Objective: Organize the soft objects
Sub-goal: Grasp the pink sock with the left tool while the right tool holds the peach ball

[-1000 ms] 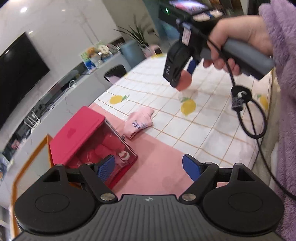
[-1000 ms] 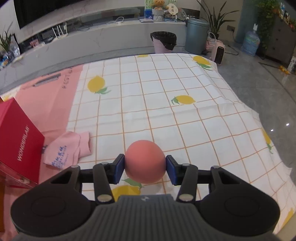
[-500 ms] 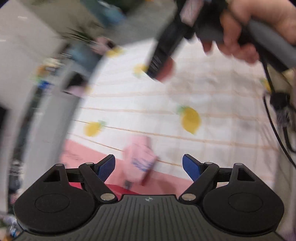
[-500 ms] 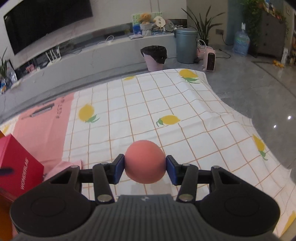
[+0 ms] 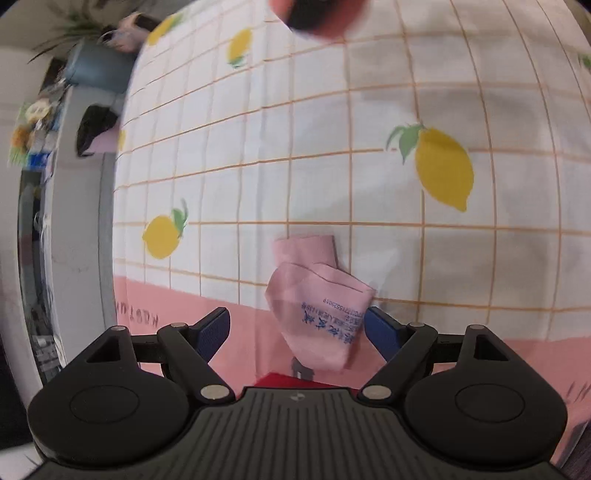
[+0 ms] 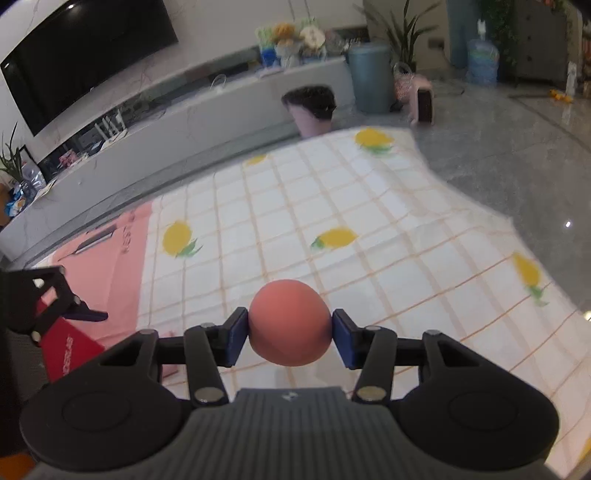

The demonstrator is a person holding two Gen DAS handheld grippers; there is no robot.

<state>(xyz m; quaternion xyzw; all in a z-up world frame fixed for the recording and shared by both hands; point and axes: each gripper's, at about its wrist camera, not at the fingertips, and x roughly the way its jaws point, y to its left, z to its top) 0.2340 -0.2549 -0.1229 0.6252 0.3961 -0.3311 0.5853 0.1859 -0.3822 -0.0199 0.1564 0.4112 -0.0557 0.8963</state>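
Observation:
My left gripper (image 5: 297, 332) is open and hovers over a folded pink cloth with blue print (image 5: 319, 306) that lies on the lemon tablecloth (image 5: 332, 147), between the blue pads but below them. My right gripper (image 6: 290, 334) is shut on a soft coral ball (image 6: 290, 323) and holds it above the table. The ball also shows blurred at the top of the left wrist view (image 5: 317, 16). A red box lid (image 6: 68, 354) shows at the left, and a sliver of it (image 5: 295, 380) below the cloth.
The left gripper (image 6: 48, 302) shows at the left edge of the right wrist view. Beyond the table's far edge stand a pink bin with a black bag (image 6: 312, 110), a grey-blue bin (image 6: 369, 81) and a TV console.
My left gripper has swung from the red box to directly above the pink cloth and come closer to it. My right gripper has lifted higher with the ball.

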